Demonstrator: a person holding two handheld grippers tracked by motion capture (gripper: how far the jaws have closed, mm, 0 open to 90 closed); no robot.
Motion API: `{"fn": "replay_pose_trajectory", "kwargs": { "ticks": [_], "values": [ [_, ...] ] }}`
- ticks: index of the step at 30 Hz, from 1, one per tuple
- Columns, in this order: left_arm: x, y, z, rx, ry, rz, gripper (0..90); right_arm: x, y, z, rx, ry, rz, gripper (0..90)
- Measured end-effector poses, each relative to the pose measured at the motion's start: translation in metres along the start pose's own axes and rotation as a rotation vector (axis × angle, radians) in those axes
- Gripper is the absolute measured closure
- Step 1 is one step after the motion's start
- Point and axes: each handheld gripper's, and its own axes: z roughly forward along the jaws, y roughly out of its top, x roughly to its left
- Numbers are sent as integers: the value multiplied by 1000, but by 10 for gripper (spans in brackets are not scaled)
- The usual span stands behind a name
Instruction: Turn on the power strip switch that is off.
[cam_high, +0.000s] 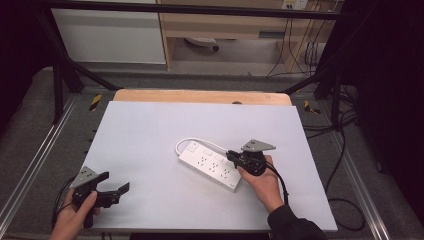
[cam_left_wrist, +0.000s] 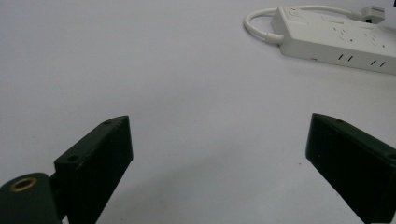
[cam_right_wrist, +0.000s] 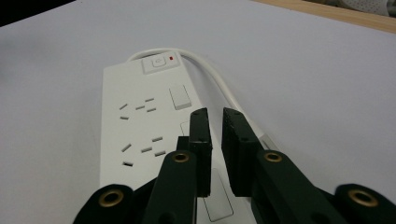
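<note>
- The white power strip (cam_high: 212, 165) is lying flat on the pale grey surface (cam_high: 150, 150), a bit right of the middle, running diagonally from upper left down to lower right in the high view.
- Its white cord (cam_high: 192, 141) is looping out of the upper-left end and curving back along the far side of the strip.
- In the right gripper view you're looking straight down the strip (cam_right_wrist: 140, 121): there's a switch with a little red light (cam_right_wrist: 172, 59) at the far end, then rows of socket slots, plus flat rectangular covers along the right edge.
- The right gripper (cam_high: 234, 156) is sitting over the lower-right part of the strip, with the person's right hand (cam_high: 262, 182) wrapped around it and a dark sleeve coming in from the bottom edge.
- Its jaws are standing almost together, just a thin slit between them, and I'm not seeing anything caught in that slit. They're hovering right above the strip's top face near its right edge (cam_right_wrist: 215, 140); can't tell whether the tips are actually touching the plastic.
- The left gripper (cam_high: 117, 186) is hanging out well apart from the strip, near the front-left corner of the surface, held in the person's left hand (cam_high: 75, 215).
- Its jaws are spread wide with bare surface between them, gripping nothing (cam_left_wrist: 219, 154). From its camera the strip (cam_left_wrist: 336, 37) is showing far off at the upper right.
</note>
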Motion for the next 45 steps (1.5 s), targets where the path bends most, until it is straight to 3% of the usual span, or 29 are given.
{"fn": "replay_pose_trajectory", "kwargs": {
  "ticks": [19, 45],
  "values": [
    [0, 0, 0, 3, -1, 2, 73, 0, -9, 0, 8, 1, -1, 899],
    [0, 0, 1, 8, -1, 12, 73, 3, -17, 10, 38, 6, -15, 900]
  ]
}}
